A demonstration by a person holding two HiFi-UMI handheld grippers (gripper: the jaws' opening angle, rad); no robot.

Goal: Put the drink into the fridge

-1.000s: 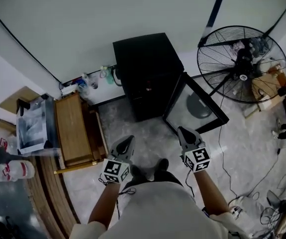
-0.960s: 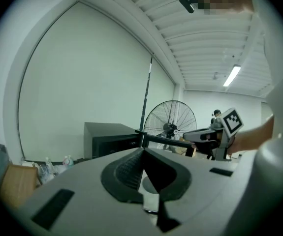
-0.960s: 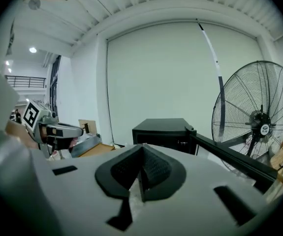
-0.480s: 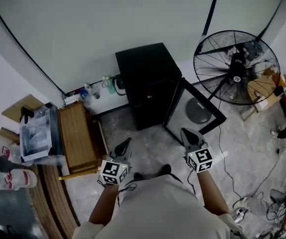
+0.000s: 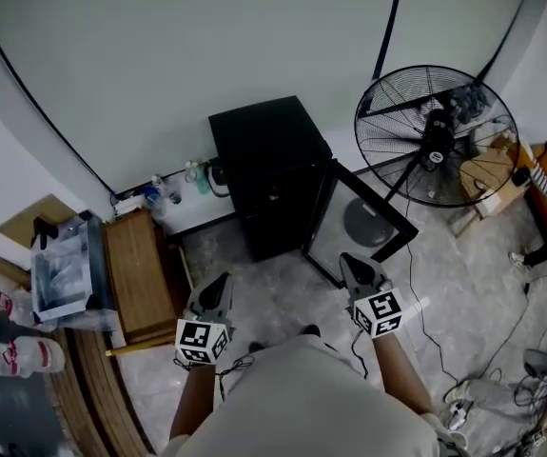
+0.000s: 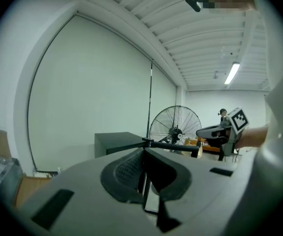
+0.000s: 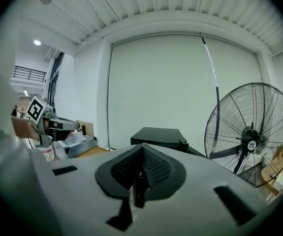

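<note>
The black fridge (image 5: pixel 265 171) stands against the wall, its glass door (image 5: pixel 359 225) swung open to the right. Both grippers are held over the floor in front of it. My left gripper (image 5: pixel 219 281) is shut with nothing between its pads, and it points at the fridge (image 6: pixel 112 142). My right gripper (image 5: pixel 349 259) is also shut and empty, close to the open door's lower edge. The jaws meet in the left gripper view (image 6: pixel 142 151) and in the right gripper view (image 7: pixel 142 146). A few small bottles (image 5: pixel 197 175) stand on the floor by the wall, left of the fridge. Neither gripper holds a drink.
A large floor fan (image 5: pixel 435 133) stands right of the fridge, with cables (image 5: pixel 425 312) trailing on the floor. A low wooden bench (image 5: pixel 140 272) and a clear plastic box (image 5: pixel 64 267) are at the left. White bottles with red labels (image 5: pixel 21 354) lie at the far left.
Both grippers have risen a little and stayed shut. In the head view the left one has drifted left, and the scene has shifted slightly as the head moved.
</note>
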